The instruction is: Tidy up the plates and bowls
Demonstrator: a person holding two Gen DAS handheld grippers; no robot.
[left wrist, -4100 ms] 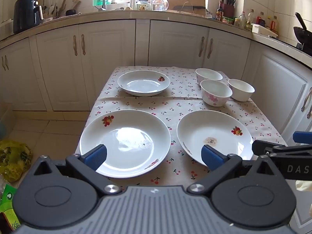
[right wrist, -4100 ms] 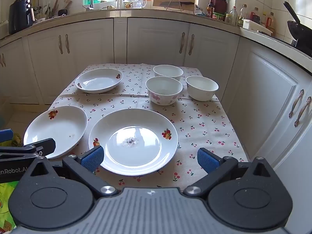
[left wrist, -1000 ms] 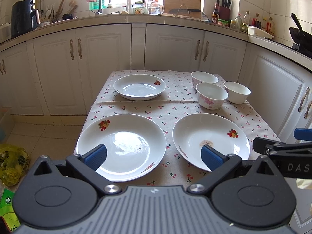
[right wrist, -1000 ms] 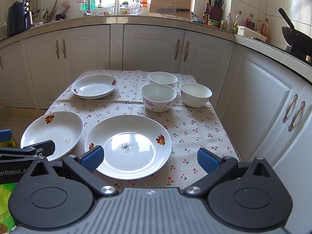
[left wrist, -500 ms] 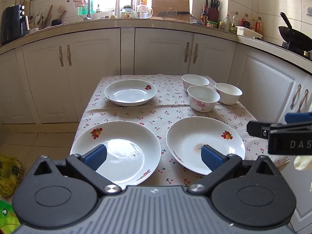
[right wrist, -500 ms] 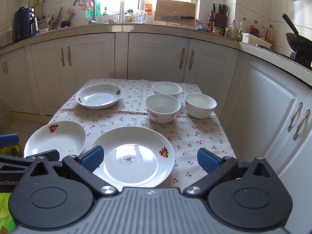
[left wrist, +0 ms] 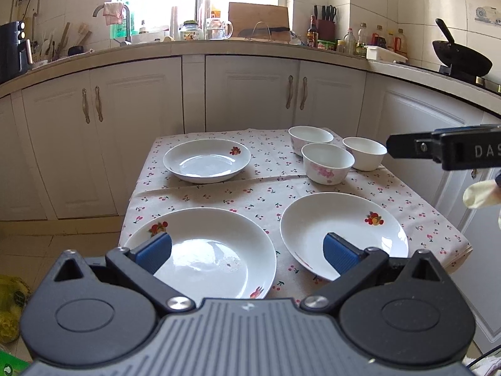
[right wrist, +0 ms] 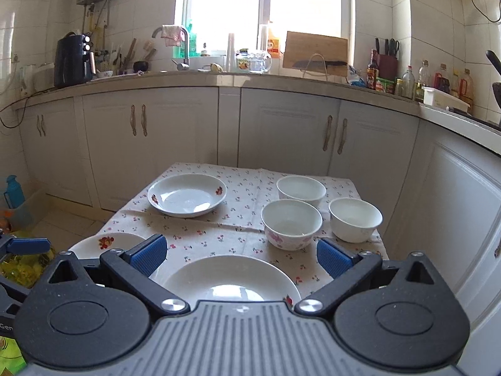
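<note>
Three white plates lie on the cherry-print tablecloth point(left wrist: 250, 194): near left plate point(left wrist: 213, 250), near right plate point(left wrist: 344, 225), far left plate point(left wrist: 206, 163). Three white bowls stand at the far right: a flowered one point(left wrist: 327, 163), one behind it point(left wrist: 310, 134), one to the right point(left wrist: 364, 153). My left gripper point(left wrist: 247, 252) is open and empty above the near plates. My right gripper point(right wrist: 241, 255) is open and empty, held above the near right plate point(right wrist: 231, 279), with the bowls point(right wrist: 291, 222) ahead. It shows at the right edge of the left wrist view point(left wrist: 438, 150).
White kitchen cabinets point(left wrist: 250, 94) surround the table on the far side and right. The counter holds a sink tap point(right wrist: 184, 40), a cutting board point(right wrist: 316, 53), bottles and a wok point(left wrist: 460, 56). A yellow-green bag point(left wrist: 9, 307) lies on the floor at left.
Both grippers have risen and pulled back from the table; the plates and bowls sit lower in both views. The right gripper rose more. Nothing on the table moved.
</note>
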